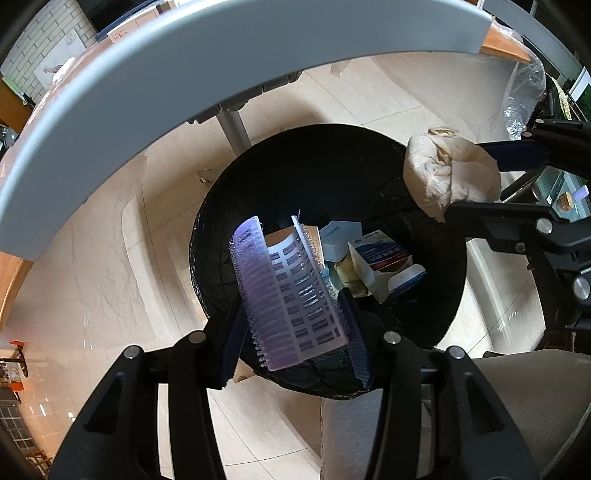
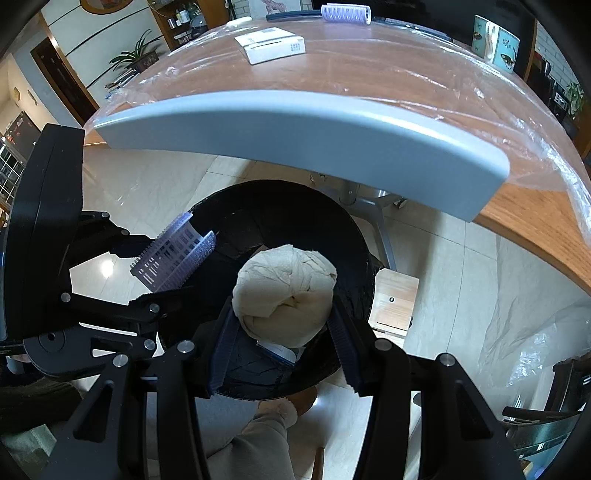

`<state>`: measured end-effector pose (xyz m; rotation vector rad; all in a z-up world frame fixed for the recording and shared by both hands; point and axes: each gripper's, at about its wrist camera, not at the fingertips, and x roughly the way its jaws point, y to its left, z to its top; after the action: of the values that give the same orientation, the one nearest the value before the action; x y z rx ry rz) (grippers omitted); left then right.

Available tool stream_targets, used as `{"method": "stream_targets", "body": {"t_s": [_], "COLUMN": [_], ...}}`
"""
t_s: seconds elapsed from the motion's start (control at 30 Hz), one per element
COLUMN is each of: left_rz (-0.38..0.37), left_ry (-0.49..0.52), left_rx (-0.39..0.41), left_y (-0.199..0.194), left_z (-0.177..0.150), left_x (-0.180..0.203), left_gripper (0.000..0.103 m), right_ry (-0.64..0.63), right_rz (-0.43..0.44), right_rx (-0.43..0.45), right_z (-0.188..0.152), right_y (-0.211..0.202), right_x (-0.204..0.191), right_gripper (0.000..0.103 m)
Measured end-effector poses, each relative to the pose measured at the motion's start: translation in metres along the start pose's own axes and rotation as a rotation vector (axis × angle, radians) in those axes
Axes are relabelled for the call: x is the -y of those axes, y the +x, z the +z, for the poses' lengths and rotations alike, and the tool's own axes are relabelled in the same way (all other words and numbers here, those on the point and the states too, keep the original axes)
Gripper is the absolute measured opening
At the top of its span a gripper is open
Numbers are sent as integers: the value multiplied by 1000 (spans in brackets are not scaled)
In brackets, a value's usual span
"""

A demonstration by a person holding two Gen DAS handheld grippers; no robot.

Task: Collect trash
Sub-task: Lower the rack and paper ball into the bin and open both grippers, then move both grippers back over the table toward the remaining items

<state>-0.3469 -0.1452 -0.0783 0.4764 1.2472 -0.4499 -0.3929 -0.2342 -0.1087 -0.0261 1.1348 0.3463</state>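
We hold both grippers over the black-lined trash bin [image 1: 258,206], which stands on the pale tiled floor [image 1: 110,240] just beside the counter [image 2: 369,74]. Our left gripper [image 1: 295,314] has its jaws pinching a purple hair roller [image 1: 288,291], gripped across its bristled sides and hanging above the bin's mouth. Our right gripper [image 2: 282,321] has its jaws pinching a crumpled wad of beige paper [image 2: 286,288], also above the opening, near the bin's rim in the left wrist view. Down inside the bin lie several small cardboard boxes [image 1: 384,258], white and blue. On the counter, under a clear plastic sheet [image 2: 480,99], a white box [image 2: 273,46] and a second purple roller [image 2: 345,14] sit well apart from the bin. A trouser leg [image 2: 255,443] shows below the grippers.
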Motion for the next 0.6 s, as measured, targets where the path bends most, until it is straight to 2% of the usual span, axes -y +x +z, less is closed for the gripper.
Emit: {"method": "stream_targets", "body": {"t_s": [0.17,0.23,0.27,0.6], "left_rz": [-21,-29,-33,-24], "left_ry": [-24,-45,-53,-73], "left_rx": [-7,-4,1,8], "left_y": [4,2,-1,-12], "left_z": [3,5,5,5], "left_x": [-3,-5,-8,-7], "left_gripper": [54,72,74,79], "right_ry": [8,21,31,58], "right_rz": [-7,-7,-3,-1], "right_rx": [-1,7,16,49], "right_z": [0,0,0,-1], "right_y": [2,2,1,-16], "right_x": [1,3,5,13], "right_gripper": [50,59,65,70]}}
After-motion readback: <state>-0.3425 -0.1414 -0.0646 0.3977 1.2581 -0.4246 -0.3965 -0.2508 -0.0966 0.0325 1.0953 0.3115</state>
